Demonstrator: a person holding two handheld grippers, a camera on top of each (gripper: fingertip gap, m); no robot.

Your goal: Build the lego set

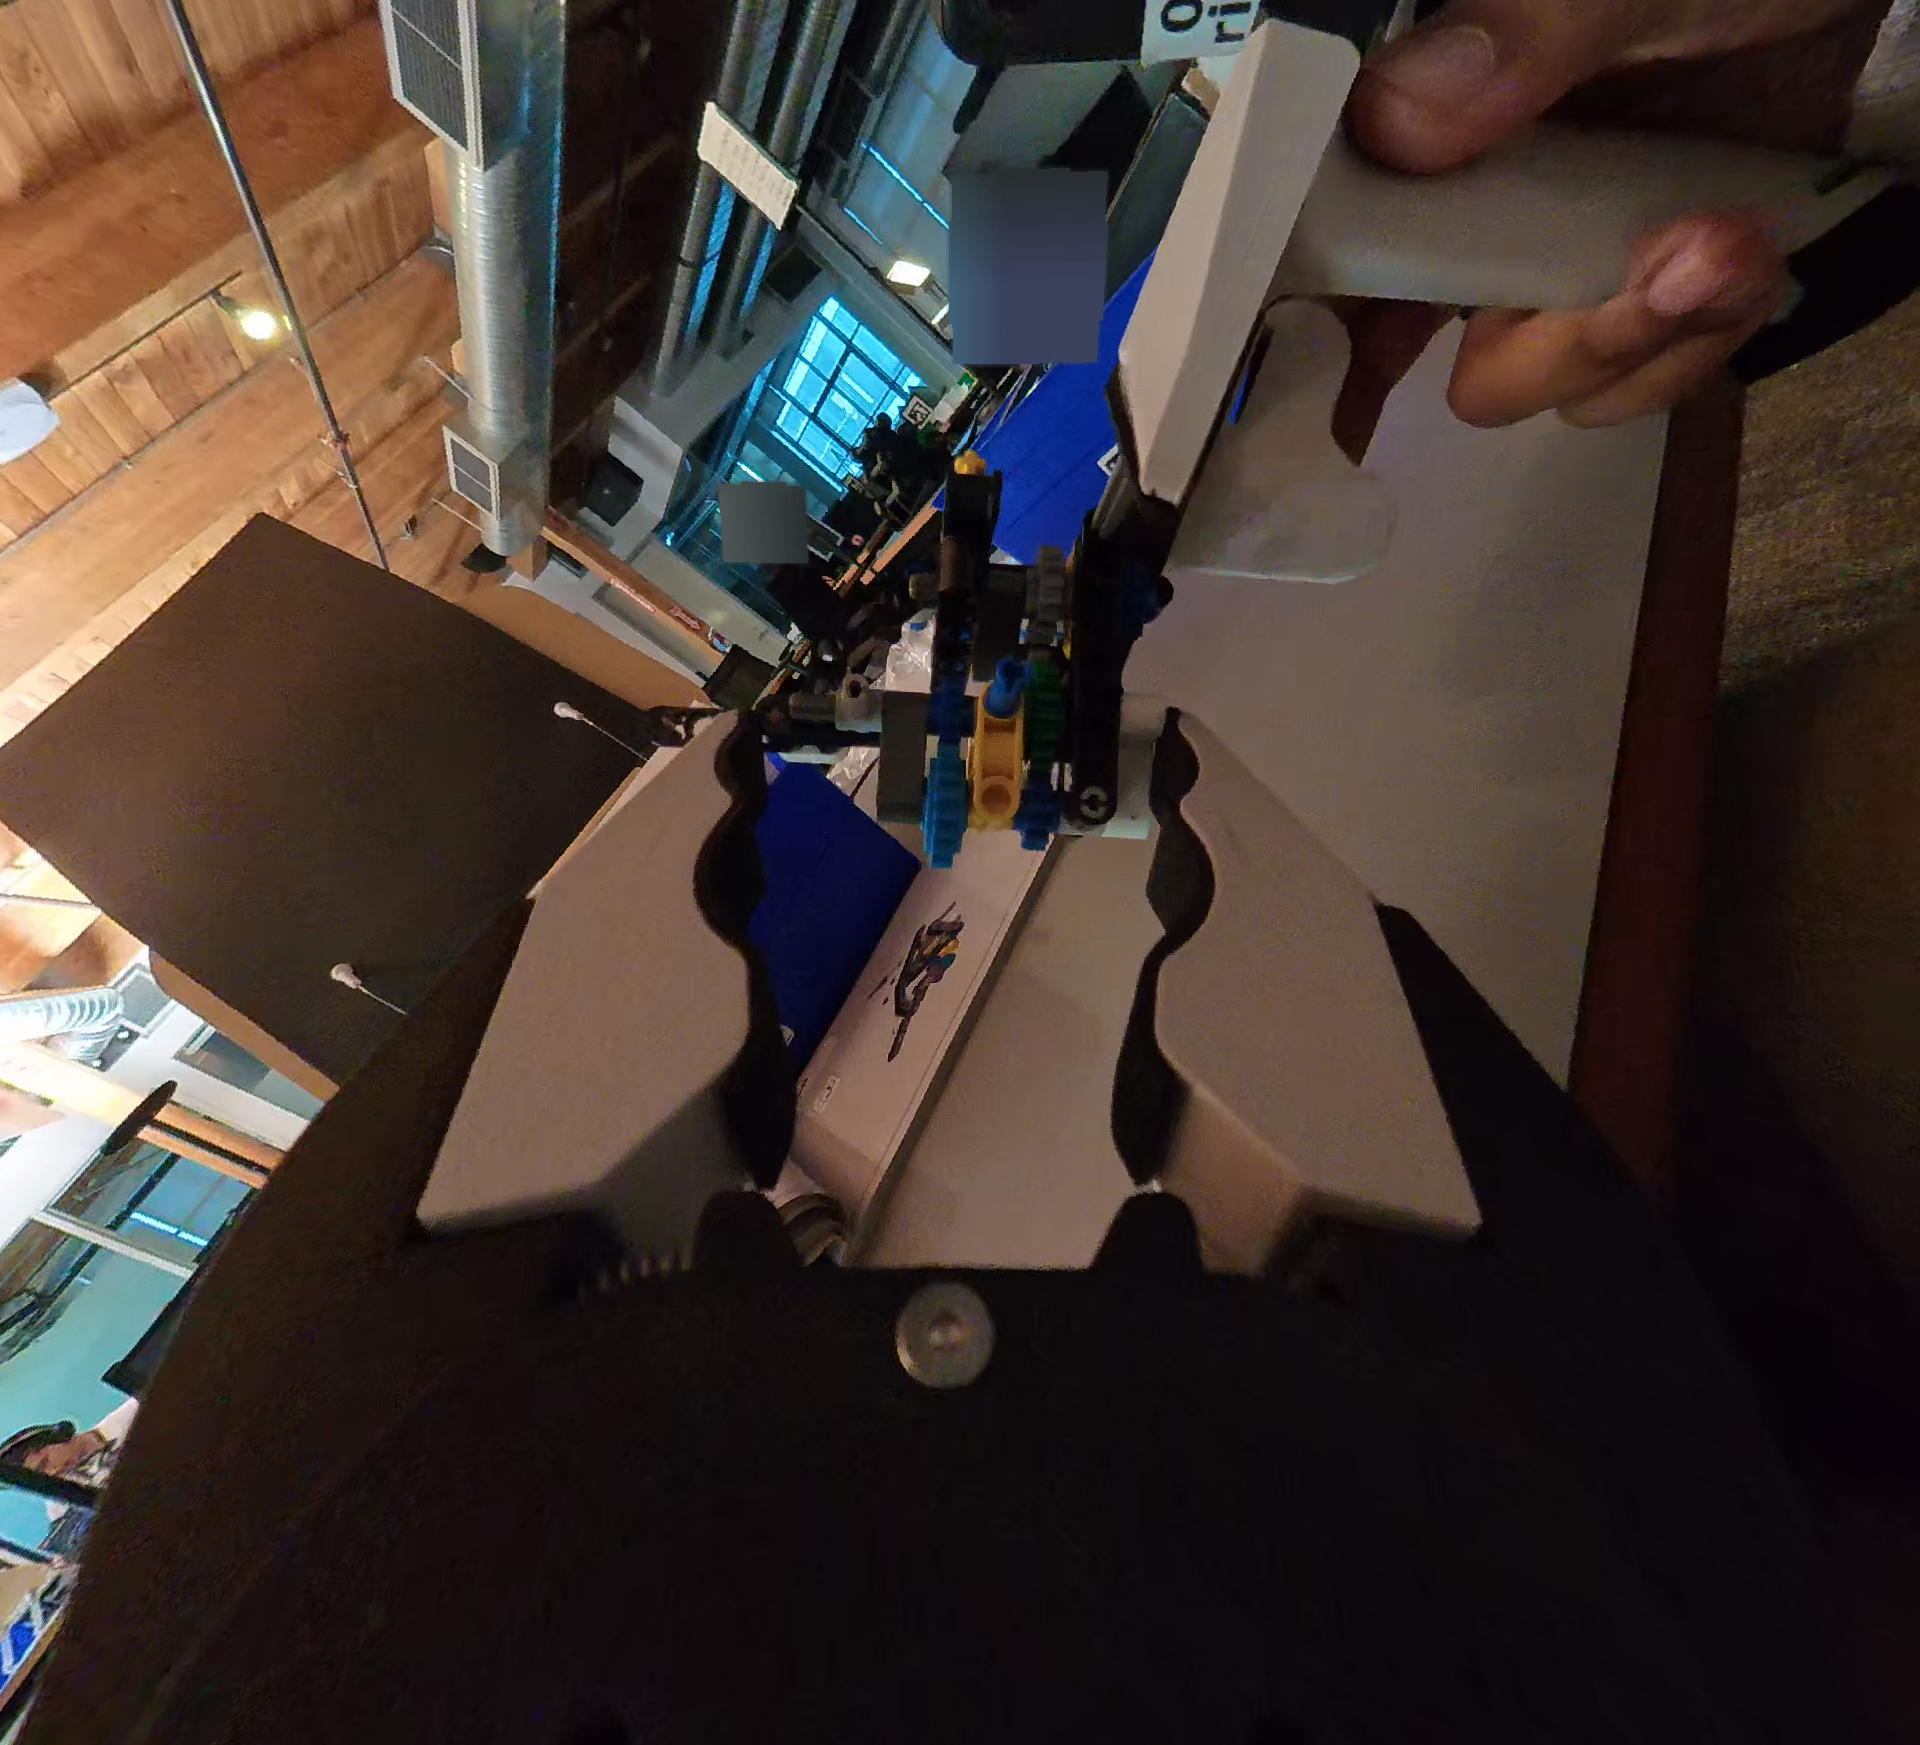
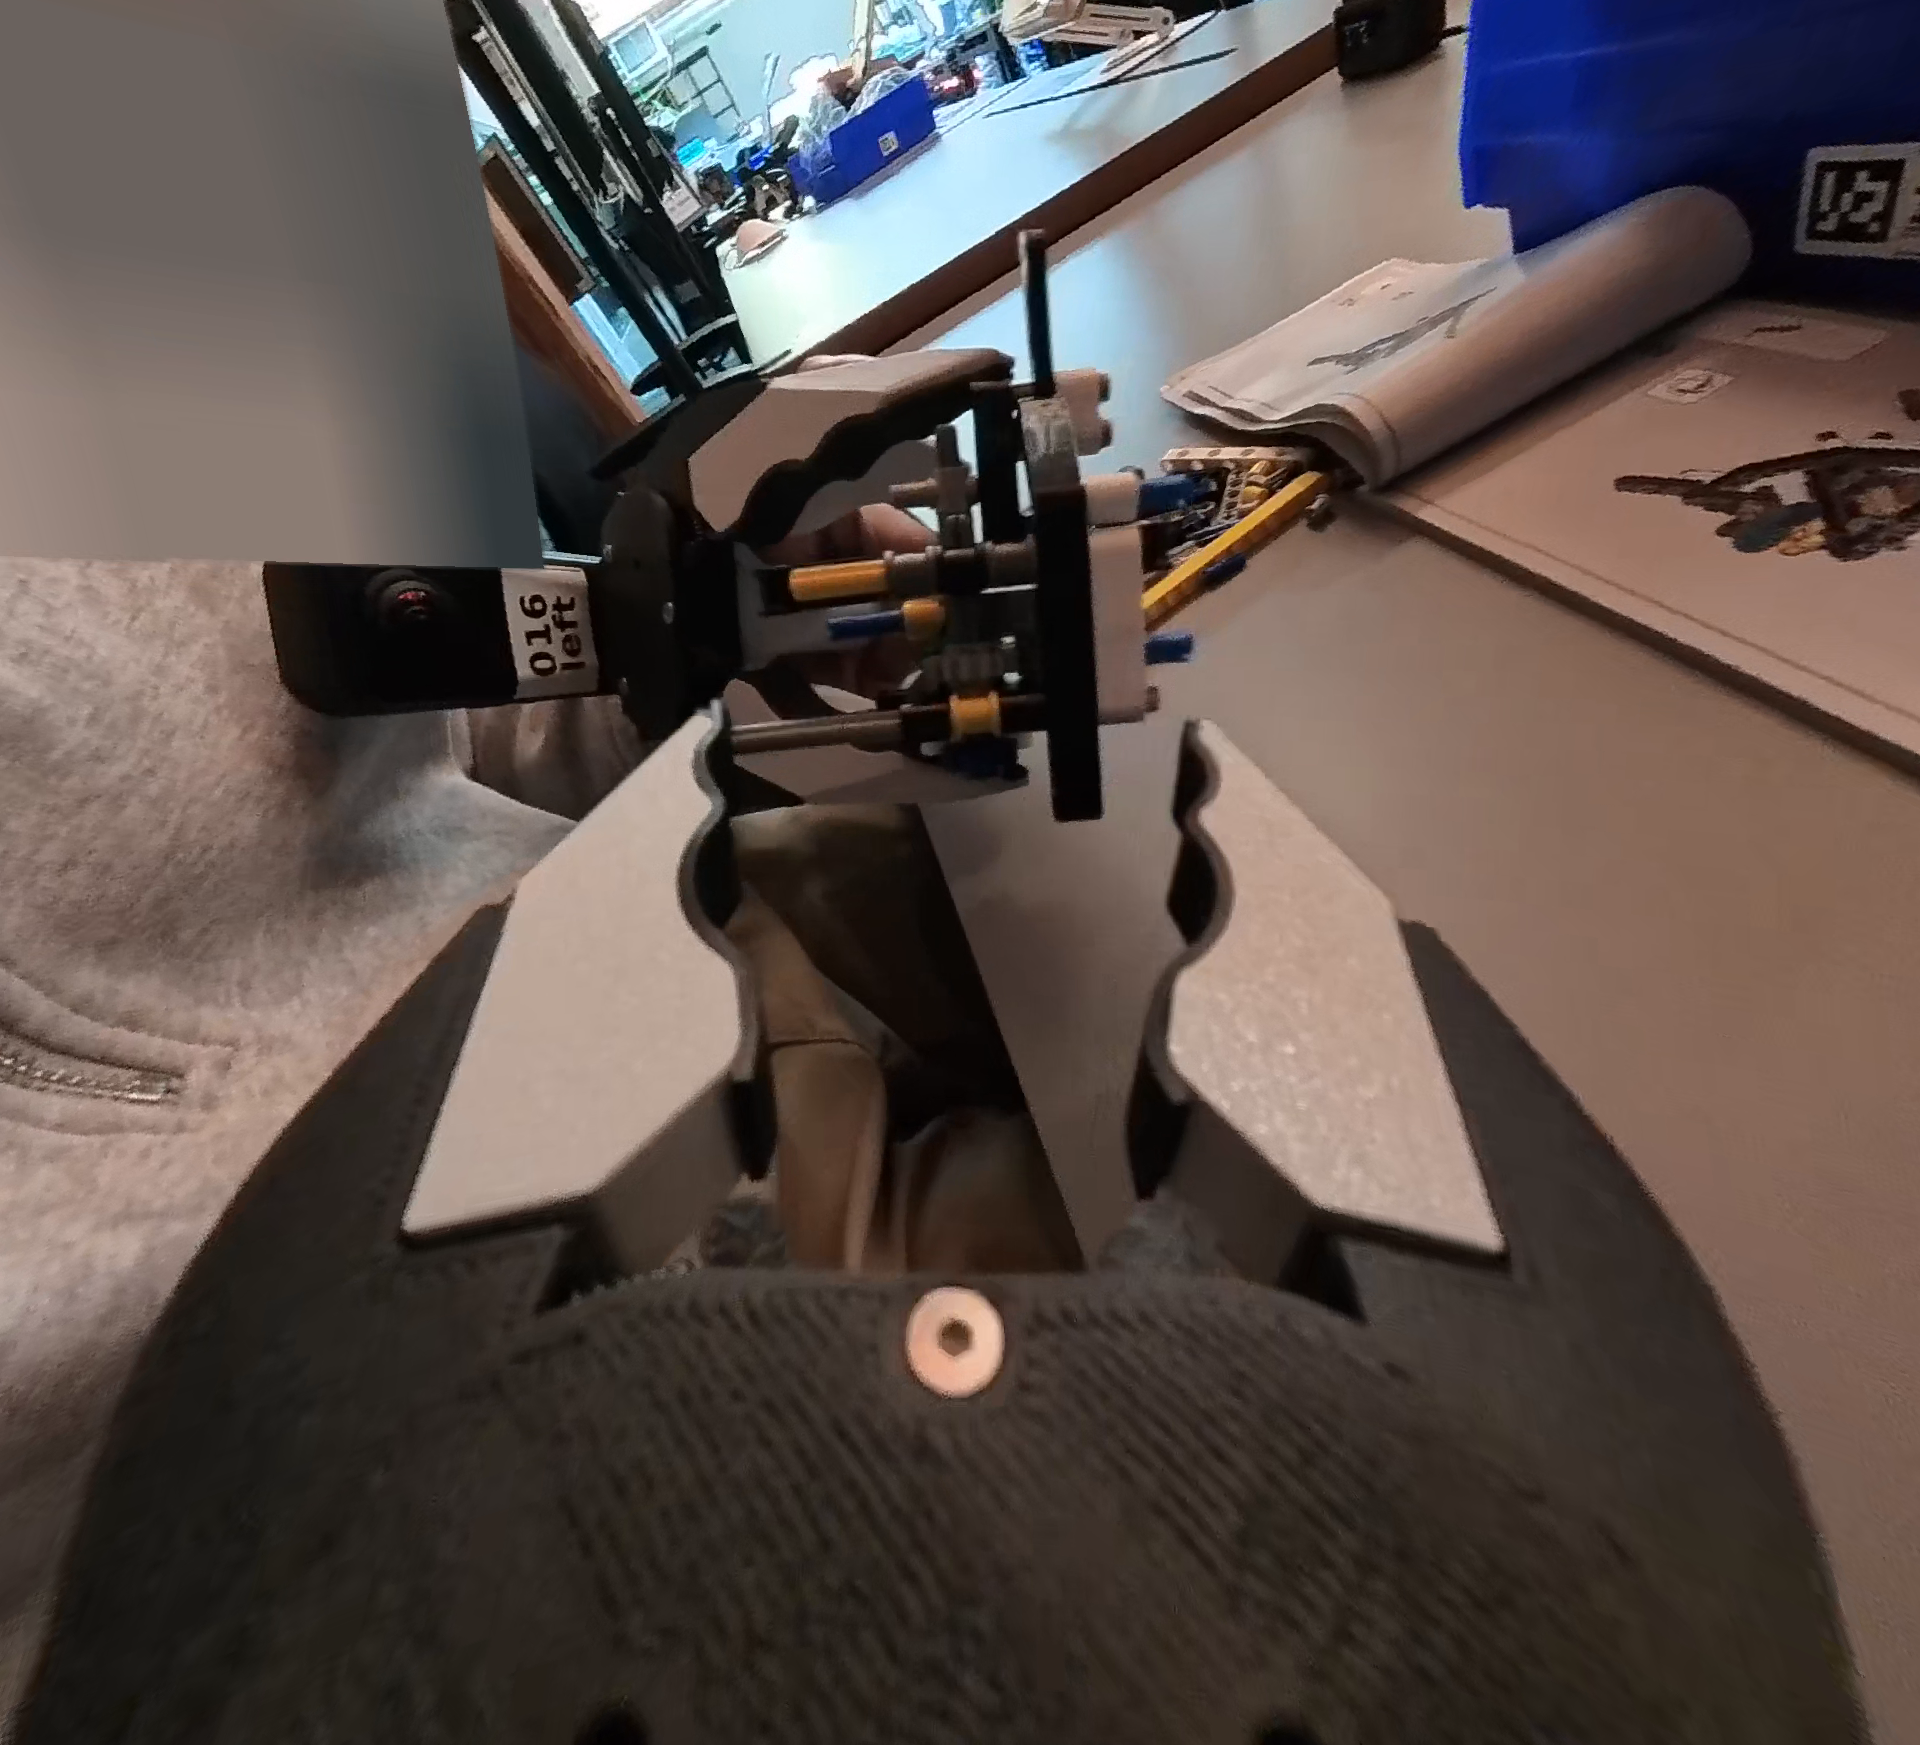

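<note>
Right claw (image 2: 951,765) spread empty, lego assembly (image 2: 997,615) just beyond, clamped in left claw (image 2: 935,615)

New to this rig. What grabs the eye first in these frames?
A dense black, yellow and blue Lego assembly is held aloft mid-frame, clamped in the left gripper. The right gripper sits open just below it. Behind, on the grey table, a curled instruction booklet leans on a blue bin.

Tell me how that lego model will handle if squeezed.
Probably stiff but fragile: thin axles and pins stick out of the lego model and could pop loose. Likely light, since the left gripper holds it aloft.
</note>
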